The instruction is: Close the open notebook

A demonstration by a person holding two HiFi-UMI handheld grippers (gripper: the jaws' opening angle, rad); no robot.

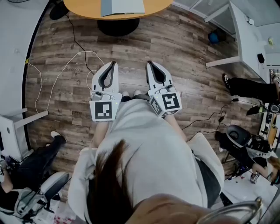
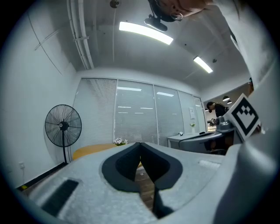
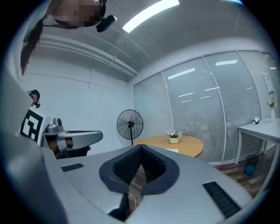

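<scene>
Notebook (image 1: 122, 6) on round table (image 1: 83, 9), fan (image 3: 130, 124) nearby

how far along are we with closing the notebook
Done: nothing yet; the notebook looks open on the round table. In hand: nothing; the left claw and right claw are both shut and empty, held about level over the floor, short of the table. Left: get up to the table, reach the notebook and fold one side over the other.
</scene>
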